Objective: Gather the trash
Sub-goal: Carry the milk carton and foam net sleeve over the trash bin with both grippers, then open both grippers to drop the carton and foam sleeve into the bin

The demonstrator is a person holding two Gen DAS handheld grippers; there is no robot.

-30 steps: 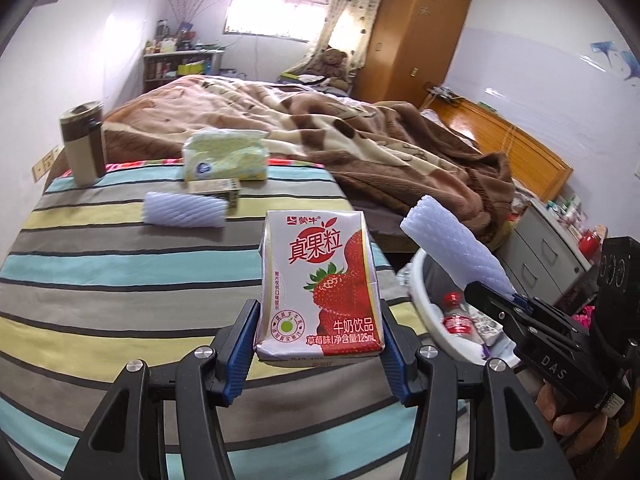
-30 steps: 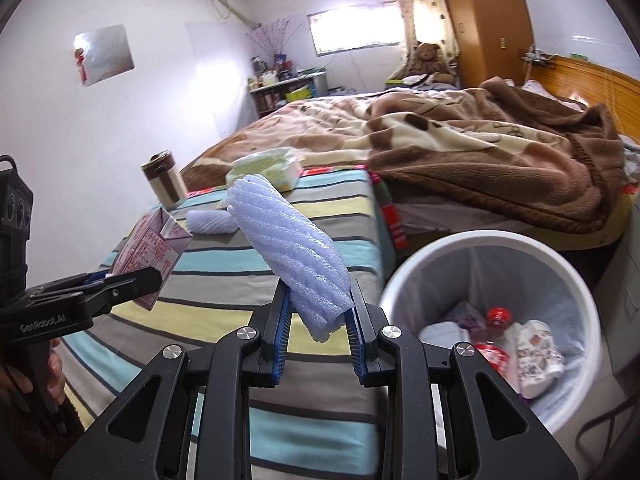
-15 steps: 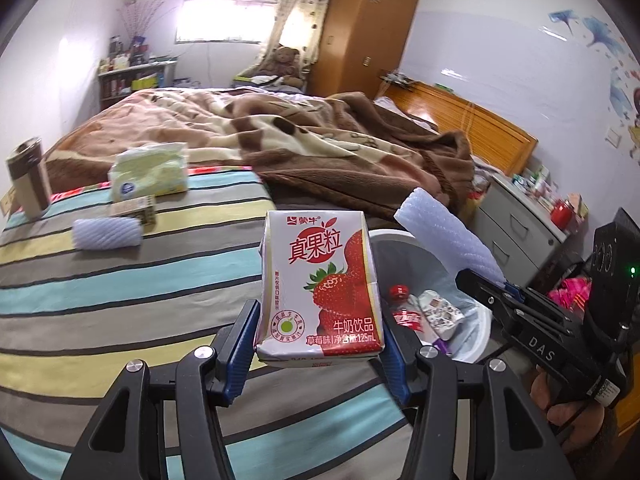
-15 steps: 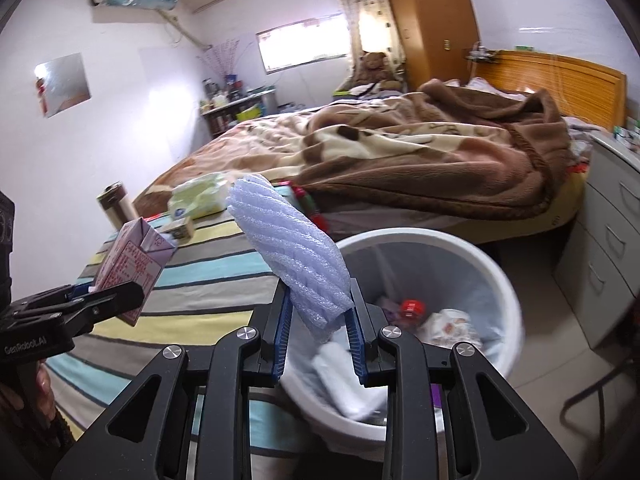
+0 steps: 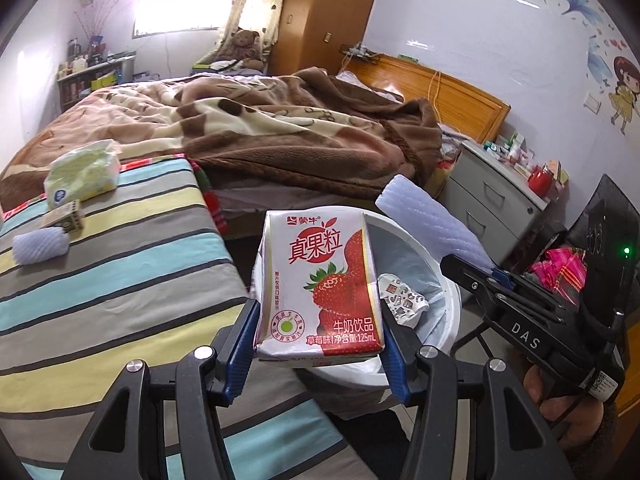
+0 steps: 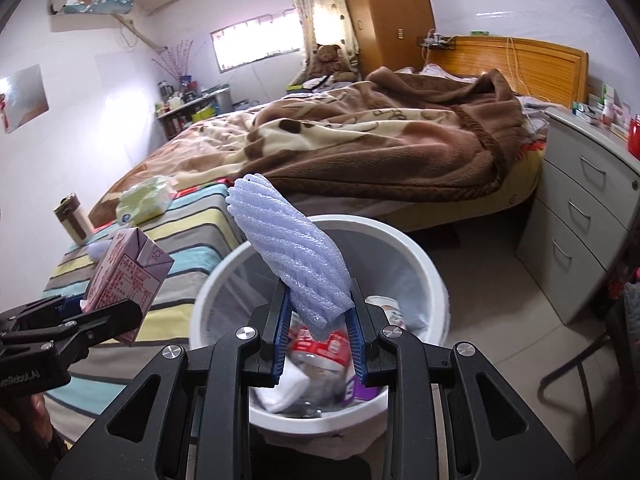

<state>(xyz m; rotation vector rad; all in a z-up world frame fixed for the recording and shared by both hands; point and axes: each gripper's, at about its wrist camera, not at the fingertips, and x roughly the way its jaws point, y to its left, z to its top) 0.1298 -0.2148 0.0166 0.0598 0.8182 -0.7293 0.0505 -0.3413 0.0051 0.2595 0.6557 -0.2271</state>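
My left gripper (image 5: 318, 340) is shut on a strawberry milk carton (image 5: 320, 284), held upright over the near rim of the white trash bin (image 5: 448, 284). The same carton (image 6: 128, 276) shows at the left of the right wrist view. My right gripper (image 6: 318, 340) is shut on a pale foam net sleeve (image 6: 288, 252), which hangs above the bin (image 6: 424, 256). The bin holds a bottle with a red label (image 6: 320, 344), paper and wrappers. A second foam sleeve (image 5: 40, 244) lies on the striped table cloth (image 5: 120, 280).
A green tissue pack (image 5: 82, 176) and a small cardboard box (image 5: 66, 216) lie on the striped cloth, with a brown tumbler (image 6: 74, 220) at its far end. Behind stand a bed with a brown blanket (image 5: 280, 136), a grey drawer unit (image 6: 580, 216) and a wooden wardrobe (image 5: 324, 16).
Both grippers swung right, from over the striped table to over the trash bin, each keeping its item. The bin now fills the space under the foam sleeve and carton.
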